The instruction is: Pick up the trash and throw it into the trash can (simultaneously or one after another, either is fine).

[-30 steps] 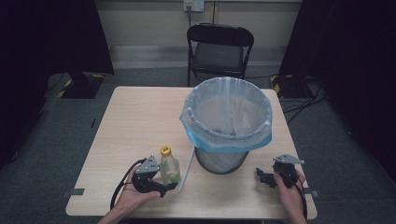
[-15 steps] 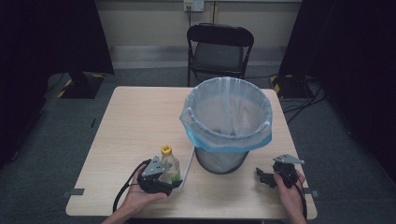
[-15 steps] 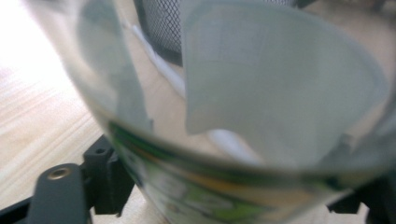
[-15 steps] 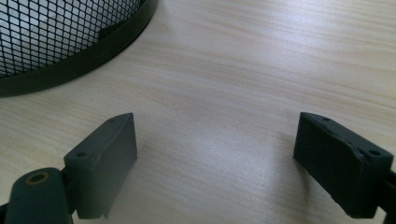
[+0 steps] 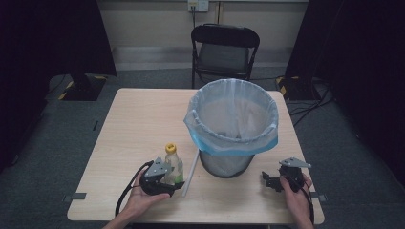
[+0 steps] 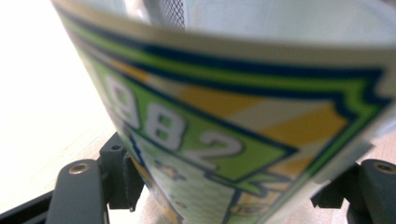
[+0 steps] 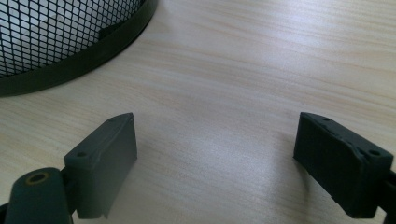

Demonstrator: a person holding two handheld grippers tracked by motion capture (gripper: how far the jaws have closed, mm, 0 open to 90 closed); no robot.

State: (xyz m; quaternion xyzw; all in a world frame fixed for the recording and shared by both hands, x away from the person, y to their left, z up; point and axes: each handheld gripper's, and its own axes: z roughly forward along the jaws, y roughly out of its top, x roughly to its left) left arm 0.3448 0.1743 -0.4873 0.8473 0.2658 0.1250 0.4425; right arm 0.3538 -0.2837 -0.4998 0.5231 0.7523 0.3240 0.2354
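left gripper view: bottle [image 6: 224, 121] label "982" | high view: yellow cap

- Bottle [image 5: 174, 164]: yellow cap, label in green, yellow and navy with white numerals.
- Bin [image 5: 226, 163], centre frame: black mesh.
- Bin liner [image 5: 234, 119]: translucent pale blue.
- Table [image 5: 138, 119]: light wood grain.
- Chair [image 5: 224, 47], upper centre: black.

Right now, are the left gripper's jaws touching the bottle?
Cannot tell. In the left gripper view the bottle sits between the left gripper jaws, which have just been closing; its blurred label hides any contact or gap.
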